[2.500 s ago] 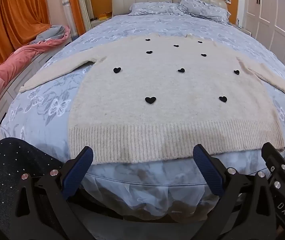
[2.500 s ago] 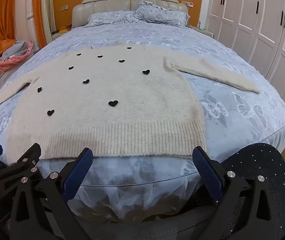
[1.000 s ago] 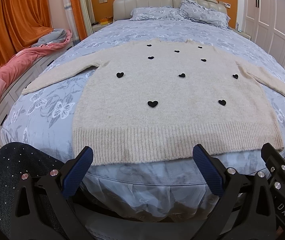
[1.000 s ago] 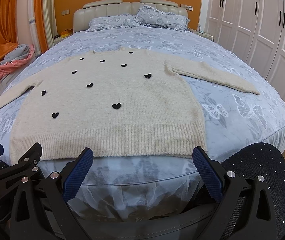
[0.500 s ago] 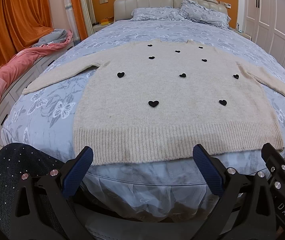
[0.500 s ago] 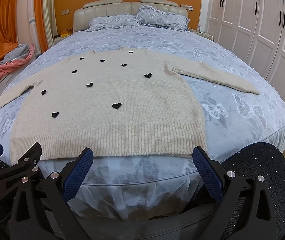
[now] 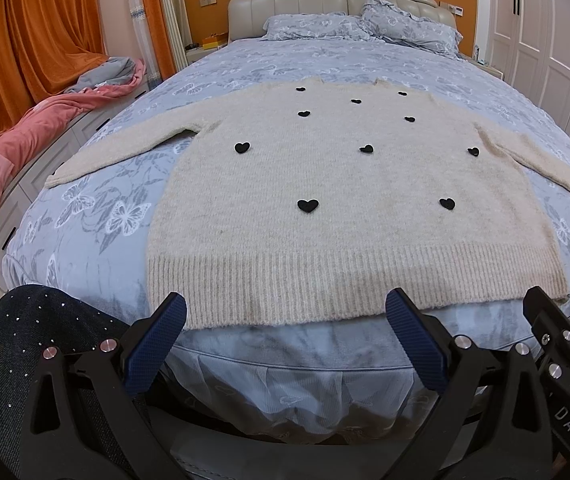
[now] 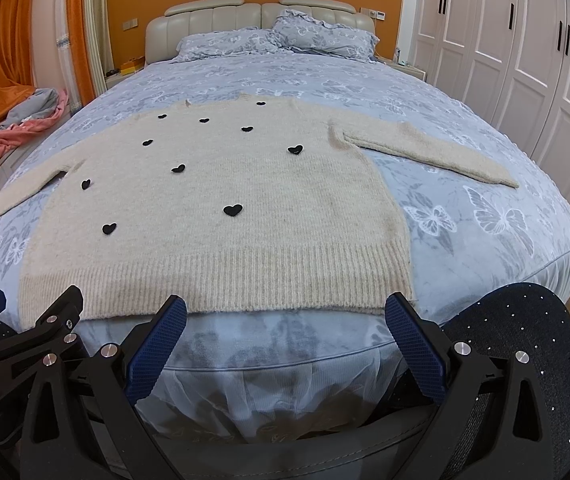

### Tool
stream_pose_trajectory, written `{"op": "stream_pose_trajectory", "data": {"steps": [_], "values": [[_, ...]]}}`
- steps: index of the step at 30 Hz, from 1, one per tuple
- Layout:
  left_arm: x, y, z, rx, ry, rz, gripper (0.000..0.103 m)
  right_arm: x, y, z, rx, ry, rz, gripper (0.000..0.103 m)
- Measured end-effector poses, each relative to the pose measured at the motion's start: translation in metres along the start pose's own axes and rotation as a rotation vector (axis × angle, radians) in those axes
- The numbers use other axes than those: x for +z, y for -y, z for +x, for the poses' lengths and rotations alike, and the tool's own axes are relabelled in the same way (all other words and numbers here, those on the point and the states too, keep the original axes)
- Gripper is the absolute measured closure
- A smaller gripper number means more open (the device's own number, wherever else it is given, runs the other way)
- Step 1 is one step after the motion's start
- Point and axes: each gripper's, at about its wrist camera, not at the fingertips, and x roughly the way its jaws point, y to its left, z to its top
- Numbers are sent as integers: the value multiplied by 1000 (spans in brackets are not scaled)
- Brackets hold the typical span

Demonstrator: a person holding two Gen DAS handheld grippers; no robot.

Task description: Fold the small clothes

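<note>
A cream knit sweater (image 7: 349, 216) with small black hearts lies flat, front up, on the bed, both sleeves spread out sideways and its ribbed hem (image 7: 285, 284) at the near edge. It also shows in the right wrist view (image 8: 245, 216). My left gripper (image 7: 285, 332) is open and empty, held just short of the hem, below the bed edge. My right gripper (image 8: 285, 332) is open and empty, also just short of the hem. Each gripper's body shows at the side of the other's view.
The bed (image 7: 85, 240) has a blue butterfly-print cover and two pillows (image 7: 365, 28) at the headboard. A pink and grey blanket (image 7: 45, 128) lies on a bench to the left. White wardrobe doors (image 8: 525, 60) stand to the right. My dark sparkly trouser knees (image 7: 25, 340) are near the grippers.
Both grippers have risen slightly, so the sweater sits a little lower in view. The sweater has not moved and both grippers stay open.
</note>
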Motion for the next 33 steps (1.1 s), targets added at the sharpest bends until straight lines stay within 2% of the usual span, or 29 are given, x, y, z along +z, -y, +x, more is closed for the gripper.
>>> {"op": "stream_pose_trajectory", "data": {"steps": [27,30,33], "values": [[-2,-2,0,0,-9,-7,6,0,1,0,9,-14,10,5],[-4,-1,3,-7,-21,-7,5,4,4,2,42,-33,24,5],[-1,-3,6,-21,-36,-15,5,16,24,14,99,-54,77,5]]}}
